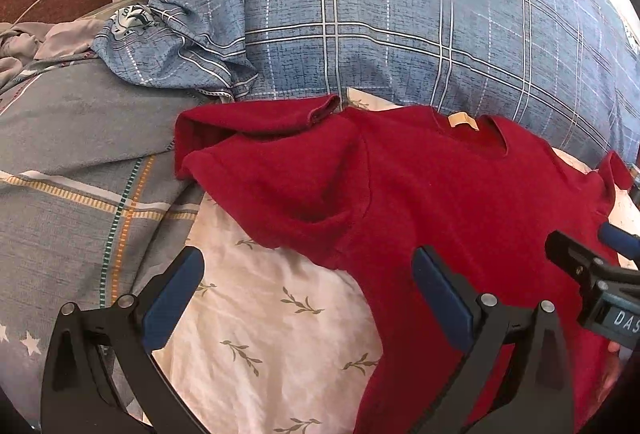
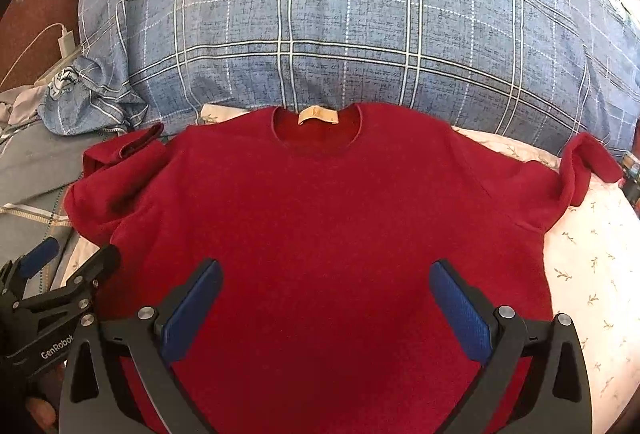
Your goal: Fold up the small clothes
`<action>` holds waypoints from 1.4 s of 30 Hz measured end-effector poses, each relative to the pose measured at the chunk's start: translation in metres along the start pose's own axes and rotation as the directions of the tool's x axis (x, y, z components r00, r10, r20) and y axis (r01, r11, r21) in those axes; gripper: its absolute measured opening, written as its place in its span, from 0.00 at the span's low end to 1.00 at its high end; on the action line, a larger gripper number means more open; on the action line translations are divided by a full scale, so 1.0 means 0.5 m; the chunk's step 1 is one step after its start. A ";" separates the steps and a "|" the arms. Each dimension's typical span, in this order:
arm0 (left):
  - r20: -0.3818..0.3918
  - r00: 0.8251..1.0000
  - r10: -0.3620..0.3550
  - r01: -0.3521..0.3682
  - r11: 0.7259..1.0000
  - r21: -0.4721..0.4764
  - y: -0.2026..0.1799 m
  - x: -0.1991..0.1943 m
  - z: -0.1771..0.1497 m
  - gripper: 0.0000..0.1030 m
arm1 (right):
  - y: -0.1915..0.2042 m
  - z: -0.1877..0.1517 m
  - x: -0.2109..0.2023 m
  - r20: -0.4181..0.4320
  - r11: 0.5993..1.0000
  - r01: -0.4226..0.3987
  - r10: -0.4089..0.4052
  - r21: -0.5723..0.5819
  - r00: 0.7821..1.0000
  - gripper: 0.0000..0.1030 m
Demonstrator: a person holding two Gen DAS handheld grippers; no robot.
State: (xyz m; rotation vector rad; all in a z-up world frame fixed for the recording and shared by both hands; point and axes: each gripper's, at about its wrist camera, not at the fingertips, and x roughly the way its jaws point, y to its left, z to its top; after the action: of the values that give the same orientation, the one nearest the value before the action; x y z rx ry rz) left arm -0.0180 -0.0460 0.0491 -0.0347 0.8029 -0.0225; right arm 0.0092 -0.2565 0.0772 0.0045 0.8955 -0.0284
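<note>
Sweater [image 2: 320, 202] flat beneath spread right gripper [image 2: 326, 298], untouched.

The left gripper [image 1: 308, 266] stood with its jaws spread wide, the blue pads [image 1: 176, 298] angled outward toward ten and two o'clock, gripping nothing. The right gripper [image 2: 326, 278] was likewise spread wide, its blue pads [image 2: 460, 314] facing each other across the gap, nothing clamped. In the left wrist view the right gripper entered from three o'clock, pointing toward ten. In the right wrist view the left gripper entered from eight o'clock, pointing toward two, fingers parted, a fingertip of the person's hand [image 2: 40, 410] beneath it.
</note>
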 end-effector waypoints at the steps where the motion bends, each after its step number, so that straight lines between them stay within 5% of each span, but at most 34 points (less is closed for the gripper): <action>1: 0.000 1.000 0.001 -0.001 1.000 -0.001 0.000 0.000 0.000 1.00 | 0.001 -0.001 0.001 -0.006 1.000 -0.004 0.004 -0.001 1.000 0.99; 42: -0.007 0.999 0.051 -0.051 0.998 -0.033 0.029 0.019 0.008 1.00 | 0.056 0.011 0.041 -0.028 0.994 -0.105 0.105 -0.013 0.994 0.98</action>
State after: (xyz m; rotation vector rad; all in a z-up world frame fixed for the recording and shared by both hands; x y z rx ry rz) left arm -0.0083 -0.0319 0.0444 -0.0452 0.8099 0.0393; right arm 0.0270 -0.2293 0.0640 0.0383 0.9214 0.0765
